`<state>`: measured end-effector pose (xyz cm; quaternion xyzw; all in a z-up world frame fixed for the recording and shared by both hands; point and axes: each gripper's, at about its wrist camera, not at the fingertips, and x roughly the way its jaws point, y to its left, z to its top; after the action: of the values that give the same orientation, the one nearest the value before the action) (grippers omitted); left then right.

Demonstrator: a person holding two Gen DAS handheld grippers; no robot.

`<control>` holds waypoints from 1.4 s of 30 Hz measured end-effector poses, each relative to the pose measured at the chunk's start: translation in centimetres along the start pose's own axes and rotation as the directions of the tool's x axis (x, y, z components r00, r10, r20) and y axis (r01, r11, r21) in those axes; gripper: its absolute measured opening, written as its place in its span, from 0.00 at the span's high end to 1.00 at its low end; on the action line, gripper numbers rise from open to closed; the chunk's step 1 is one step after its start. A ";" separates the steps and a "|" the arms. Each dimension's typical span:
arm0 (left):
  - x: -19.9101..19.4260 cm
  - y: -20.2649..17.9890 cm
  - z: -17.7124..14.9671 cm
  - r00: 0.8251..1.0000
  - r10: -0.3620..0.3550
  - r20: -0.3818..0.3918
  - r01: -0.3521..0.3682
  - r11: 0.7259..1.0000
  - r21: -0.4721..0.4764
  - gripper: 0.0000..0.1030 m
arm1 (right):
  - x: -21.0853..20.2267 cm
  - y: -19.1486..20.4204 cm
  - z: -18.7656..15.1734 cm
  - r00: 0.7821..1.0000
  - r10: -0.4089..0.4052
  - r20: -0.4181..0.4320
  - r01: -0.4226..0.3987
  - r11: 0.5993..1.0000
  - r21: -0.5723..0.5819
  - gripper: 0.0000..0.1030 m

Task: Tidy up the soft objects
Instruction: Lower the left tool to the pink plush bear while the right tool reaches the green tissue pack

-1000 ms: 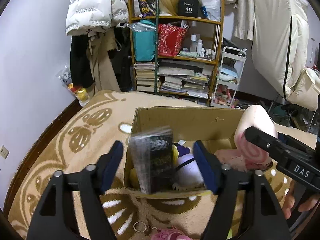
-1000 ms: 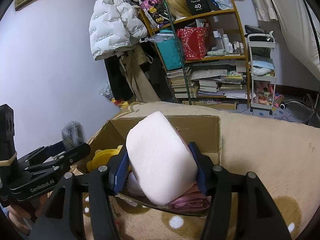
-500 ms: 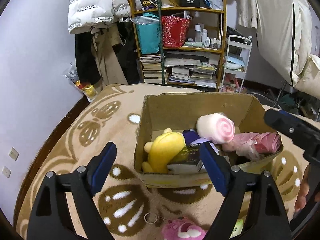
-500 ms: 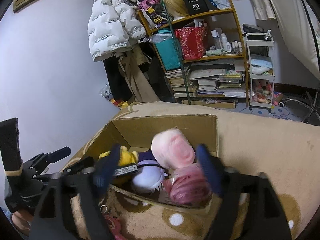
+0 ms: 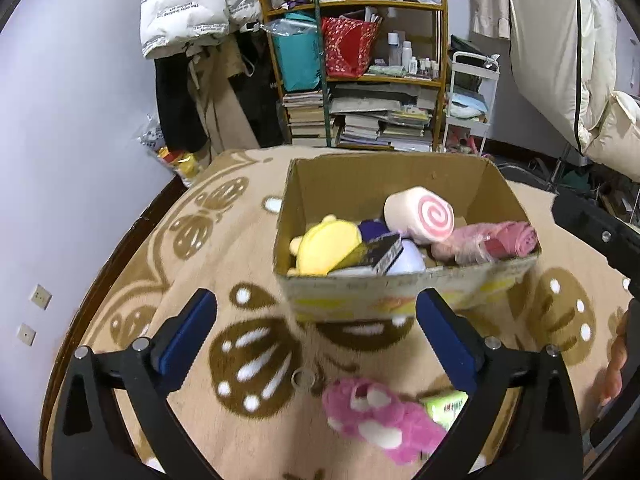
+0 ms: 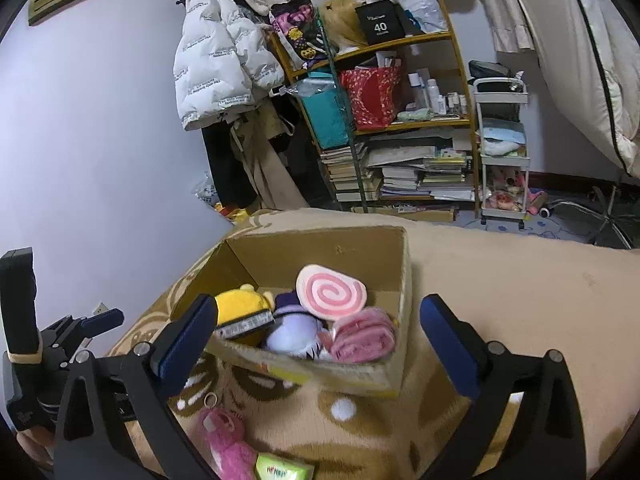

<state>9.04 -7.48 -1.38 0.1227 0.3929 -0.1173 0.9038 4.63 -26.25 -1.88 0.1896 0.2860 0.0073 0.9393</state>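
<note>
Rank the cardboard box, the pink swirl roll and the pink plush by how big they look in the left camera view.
1. cardboard box, clearly largest.
2 and 3. pink plush and pink swirl roll look alike; the plush lies nearer the camera, so I won't rank them.

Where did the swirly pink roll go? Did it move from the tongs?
Yes. The swirly pink roll left the right tongs, which are open, and dropped down into the cardboard box, resting on the other toys.

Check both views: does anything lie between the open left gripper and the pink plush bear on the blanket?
Nothing visible does. The left gripper is open above the pink plush bear, with only bare blanket between; a green packet lies beside the bear.
</note>
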 end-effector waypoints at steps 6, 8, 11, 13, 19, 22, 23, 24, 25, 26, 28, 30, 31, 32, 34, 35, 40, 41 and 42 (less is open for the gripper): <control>-1.4 0.6 -1.3 0.998 0.026 -0.054 -0.026 1.000 0.008 0.04 | -1.3 0.3 -1.0 0.996 0.006 -0.092 -0.006 1.000 0.000 0.00; -1.8 0.9 -1.6 0.997 0.030 -0.066 -0.030 1.000 0.004 0.04 | -1.7 0.7 -1.3 0.994 -0.002 -0.108 0.001 1.000 -0.012 0.00; -2.3 1.3 -2.1 0.996 0.014 -0.085 -0.016 1.000 -0.015 0.04 | -2.5 1.2 -2.2 0.992 -0.001 -0.129 0.000 1.000 -0.010 0.00; -2.8 1.5 -2.5 0.996 0.014 -0.089 -0.016 1.000 -0.018 0.04 | -2.8 1.4 -3.2 0.989 -0.007 -0.148 0.006 1.000 -0.007 0.00; -2.9 2.0 -3.8 0.993 0.009 -0.119 -0.016 0.998 -0.055 0.04 | -2.5 1.8 -5.5 0.972 -0.029 -0.234 0.024 0.999 -0.023 0.00; -2.3 2.0 -4.2 0.990 0.002 -0.142 -0.011 0.998 -0.063 0.04 | -2.1 1.9 -6.2 0.963 -0.032 -0.266 0.026 0.999 -0.023 0.00; -2.2 2.0 -4.3 0.989 0.002 -0.148 -0.012 0.998 -0.063 0.04 | -1.9 1.9 -6.5 0.959 -0.035 -0.281 0.029 0.999 -0.025 0.00; -1.9 2.0 -4.4 0.988 0.001 -0.153 -0.012 0.998 -0.066 0.04 | -1.6 1.9 -6.9 0.955 -0.037 -0.295 0.030 0.999 -0.027 0.00; -1.6 2.1 -4.4 0.987 -0.004 -0.162 -0.008 0.997 -0.075 0.04 | -1.4 1.9 -7.1 0.951 -0.039 -0.308 0.031 0.999 -0.030 0.00; -1.3 2.1 -4.5 0.986 -0.013 -0.168 -0.001 0.996 -0.084 0.04 | -1.0 1.8 -7.5 0.944 -0.042 -0.326 0.033 0.999 -0.033 0.00; -0.4 2.3 -4.7 0.981 -0.041 -0.189 0.021 0.994 -0.107 0.04 | -0.4 1.9 -8.0 0.934 -0.046 -0.355 0.033 0.999 -0.044 0.00; 0.6 2.4 -5.0 0.975 -0.060 -0.215 0.035 0.992 -0.121 0.04 | 0.3 1.8 -8.4 0.924 -0.050 -0.378 0.034 0.998 -0.051 0.00; 1.0 2.4 -5.1 0.972 -0.064 -0.226 0.037 0.991 -0.125 0.04 | 0.6 1.8 -8.6 0.920 -0.050 -0.389 0.032 0.998 -0.052 0.00; 1.3 2.3 -5.3 0.970 -0.066 -0.234 0.037 0.991 -0.127 0.04 | 0.9 1.8 -8.9 0.914 -0.051 -0.402 0.032 0.998 -0.053 0.00; 2.1 2.2 -5.5 0.964 -0.078 -0.253 0.045 0.990 -0.136 0.04 | 1.6 1.7 -9.3 0.904 -0.054 -0.424 0.034 0.998 -0.054 0.00; 2.3 2.2 -5.5 0.962 -0.085 -0.259 0.049 0.989 -0.140 0.04 | 2.0 1.7 -9.4 0.899 -0.057 -0.435 0.036 0.998 -0.055 0.00; 3.8 2.0 -5.8 0.949 -0.124 -0.291 0.077 0.983 -0.166 0.04 | 3.3 1.6 -10.2 0.876 -0.064 -0.478 0.040 0.997 -0.060 0.00; 4.0 1.9 -5.9 0.946 -0.129 -0.299 0.081 0.982 -0.169 0.04 | 3.6 1.5 -10.4 0.873 -0.066 -0.484 0.042 0.997 -0.061 0.00; 4.4 1.8 -6.0 0.942 -0.132 -0.308 0.083 0.982 -0.169 0.04 | 3.8 1.5 -10.5 0.869 -0.068 -0.490 0.043 0.997 -0.062 0.00</control>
<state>8.43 -4.41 -8.32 0.0484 0.5471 -0.1146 0.8278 2.27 -20.70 -11.36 0.1500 0.5204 0.0352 0.8399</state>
